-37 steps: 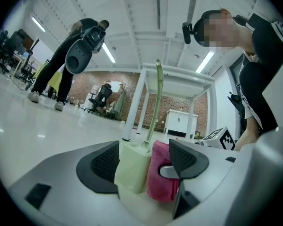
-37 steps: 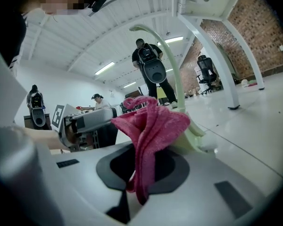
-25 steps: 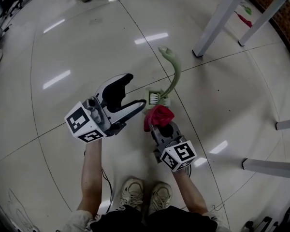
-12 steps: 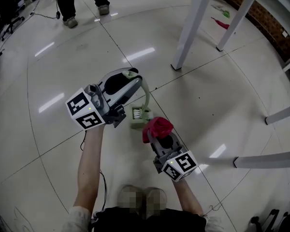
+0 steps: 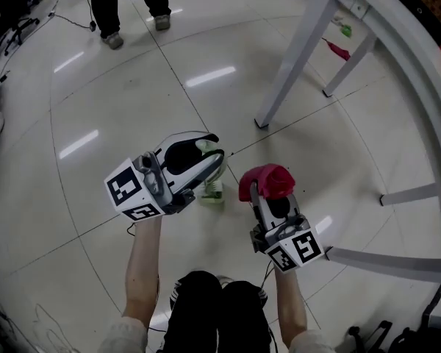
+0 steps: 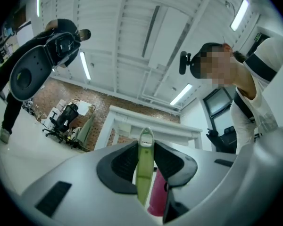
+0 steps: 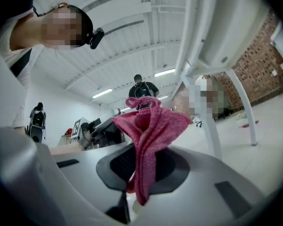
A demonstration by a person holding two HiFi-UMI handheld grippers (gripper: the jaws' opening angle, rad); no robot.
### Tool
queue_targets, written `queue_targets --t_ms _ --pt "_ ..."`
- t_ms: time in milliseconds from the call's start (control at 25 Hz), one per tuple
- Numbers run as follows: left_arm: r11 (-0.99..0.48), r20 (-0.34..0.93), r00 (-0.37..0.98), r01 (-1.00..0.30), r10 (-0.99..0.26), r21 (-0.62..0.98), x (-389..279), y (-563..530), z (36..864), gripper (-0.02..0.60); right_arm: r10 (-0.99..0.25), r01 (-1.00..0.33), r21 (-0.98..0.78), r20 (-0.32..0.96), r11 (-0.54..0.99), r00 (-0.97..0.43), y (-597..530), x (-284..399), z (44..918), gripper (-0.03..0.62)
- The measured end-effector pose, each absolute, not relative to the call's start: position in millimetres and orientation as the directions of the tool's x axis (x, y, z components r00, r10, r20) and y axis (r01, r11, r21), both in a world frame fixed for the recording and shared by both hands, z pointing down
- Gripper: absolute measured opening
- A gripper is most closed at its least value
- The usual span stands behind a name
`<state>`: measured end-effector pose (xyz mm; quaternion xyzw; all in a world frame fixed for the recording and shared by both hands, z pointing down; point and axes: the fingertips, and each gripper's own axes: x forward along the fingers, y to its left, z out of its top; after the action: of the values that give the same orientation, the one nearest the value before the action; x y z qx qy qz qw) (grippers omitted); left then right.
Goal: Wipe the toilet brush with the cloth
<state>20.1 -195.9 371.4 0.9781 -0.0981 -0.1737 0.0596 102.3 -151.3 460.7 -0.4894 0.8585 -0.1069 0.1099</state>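
Note:
The pale green toilet brush (image 5: pixel 212 190) hangs off the floor, its bristle head below my left gripper (image 5: pixel 212 151). That gripper's jaws have just been closing and now pinch the brush's green handle (image 6: pixel 143 169), whose tip sticks out past the pads. To the right, my right gripper (image 5: pixel 269 190) is shut on a bunched red cloth (image 5: pixel 267 179). In the right gripper view the cloth (image 7: pixel 149 131) stands up between the pads. The cloth (image 6: pixel 157 196) also shows low in the left gripper view. Cloth and brush are apart.
A white table's legs (image 5: pixel 295 56) rise at the upper right, with small red and green items (image 5: pixel 336 49) on the floor beyond. Metal frame bars (image 5: pixel 394 262) lie at the right. A person stands at the top (image 5: pixel 129 7). The floor is glossy tile.
My left gripper shut on the brush handle and lifted the brush off the floor. Both grippers rose, and the right one carried the cloth up and to the right.

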Motion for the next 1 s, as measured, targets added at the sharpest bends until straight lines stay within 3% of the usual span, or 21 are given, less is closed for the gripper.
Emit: queue_targets --t_ms 280,440,560,760,880,1000 --pt "-0.924 -0.311 0.892 -0.233 -0.328 0.304 10 -192 36 0.109 -0.884 -0.827 -0.33 -0.056 0.456 -0.465 -157 113 88 0.031" --pt "-0.905 -0.295 0.889 -0.24 -0.35 0.35 5 -145 -132 0.109 -0.869 -0.832 -0.337 0.07 0.441 -0.489 -113 102 -76 0.031" --pt "-0.935 -0.295 0.912 -0.198 -0.286 0.294 12 -113 -180 0.109 -0.829 -0.813 -0.241 0.057 0.53 -0.557 -90 89 -123 0.031" --pt "-0.958 -0.217 0.947 -0.193 -0.238 0.211 26 -60 -191 0.109 -0.792 -0.78 -0.138 -0.081 0.61 -0.605 -58 71 -180 0.031" --pt "-0.956 -0.196 0.948 -0.209 -0.25 0.207 28 -50 -196 0.109 -0.756 -0.733 -0.193 -0.237 0.652 -0.61 -42 73 -231 0.031" --pt "-0.961 -0.216 0.946 -0.202 -0.242 0.191 24 -38 -210 0.109 -0.724 -0.706 -0.184 -0.283 0.684 -0.628 -26 67 -249 0.032"
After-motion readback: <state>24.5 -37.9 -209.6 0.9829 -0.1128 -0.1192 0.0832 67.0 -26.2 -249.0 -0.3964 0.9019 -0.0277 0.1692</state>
